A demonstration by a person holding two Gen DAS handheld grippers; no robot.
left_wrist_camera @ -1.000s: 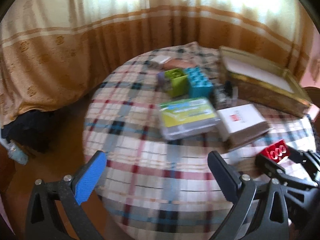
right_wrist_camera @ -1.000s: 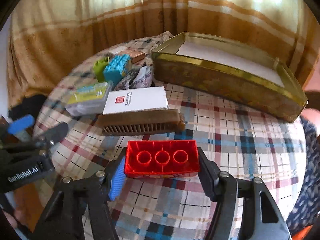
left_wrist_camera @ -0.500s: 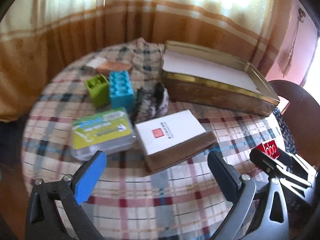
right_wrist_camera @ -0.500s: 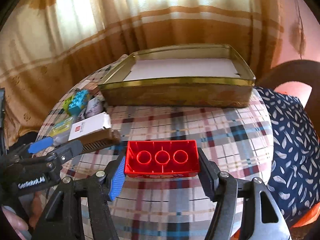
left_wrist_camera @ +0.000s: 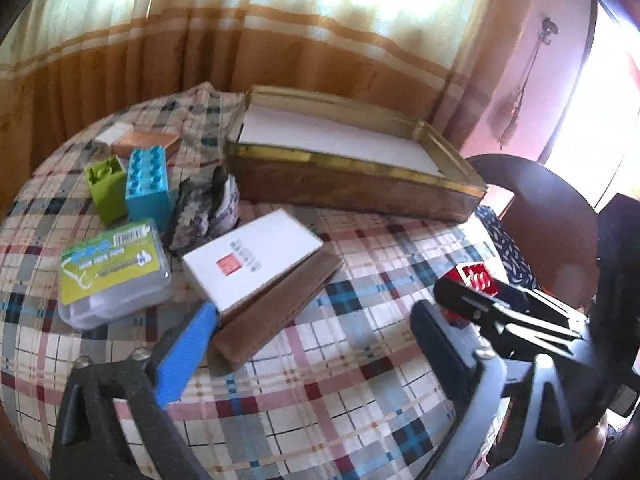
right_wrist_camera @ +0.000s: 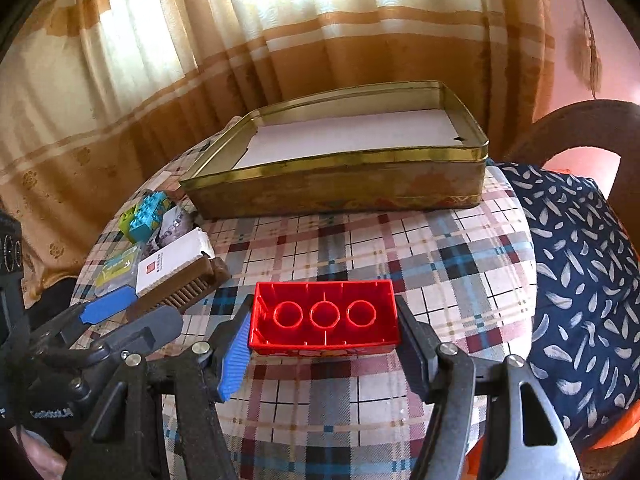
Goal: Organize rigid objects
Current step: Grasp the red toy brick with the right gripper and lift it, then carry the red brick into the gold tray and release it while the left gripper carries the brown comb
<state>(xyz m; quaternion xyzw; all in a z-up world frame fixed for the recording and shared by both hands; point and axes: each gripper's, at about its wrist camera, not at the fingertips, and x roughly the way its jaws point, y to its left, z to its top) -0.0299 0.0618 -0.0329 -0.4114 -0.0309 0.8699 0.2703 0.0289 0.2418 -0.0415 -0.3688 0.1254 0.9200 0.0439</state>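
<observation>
My right gripper (right_wrist_camera: 324,330) is shut on a red toy brick (right_wrist_camera: 324,318), hollow side up, held above the plaid table short of the open gold tin (right_wrist_camera: 340,184). The brick also shows in the left wrist view (left_wrist_camera: 474,276). My left gripper (left_wrist_camera: 316,344) is open and empty near a white box (left_wrist_camera: 250,256) lying on a brown comb (left_wrist_camera: 276,316). A blue brick (left_wrist_camera: 146,184), a green brick (left_wrist_camera: 106,184) and a clear plastic case (left_wrist_camera: 112,272) lie left of the tin (left_wrist_camera: 352,184).
A dark crumpled pouch (left_wrist_camera: 208,212) lies between the blue brick and the tin. A small brown box (left_wrist_camera: 144,142) sits at the table's far left. A wooden chair (right_wrist_camera: 588,128) with a patterned blue cushion (right_wrist_camera: 580,264) stands right of the round table.
Both grippers have swung right and forward toward the tin. The red brick stays clamped in the right gripper. The left gripper stays open and has come nearer the white box.
</observation>
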